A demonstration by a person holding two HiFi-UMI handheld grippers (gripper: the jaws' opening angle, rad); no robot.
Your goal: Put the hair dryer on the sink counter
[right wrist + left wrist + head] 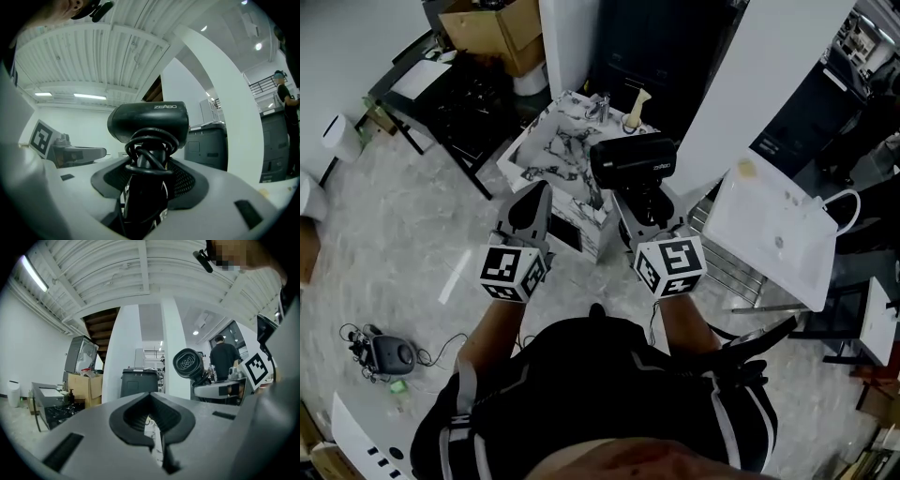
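A black hair dryer [633, 162] with its cord wound round the handle stands upright in my right gripper [643, 208], which is shut on the handle. In the right gripper view the hair dryer [149, 121] fills the middle, with the right gripper [144, 190] clamped round its handle. My left gripper [534, 194] is held beside it, shut and empty. In the left gripper view the left gripper [153, 422] has its pads together, and the hair dryer [188, 363] shows nozzle-on to the right. The marble-patterned sink counter [546, 155] lies just beyond both grippers, below them.
A faucet [600, 107] and a small bottle [634, 111] stand at the counter's far edge. A white panel [773, 234] lies on a wire rack to the right. Left are a dark table [450, 103] and a cardboard box [492, 28]. Cables [382, 354] lie on the floor.
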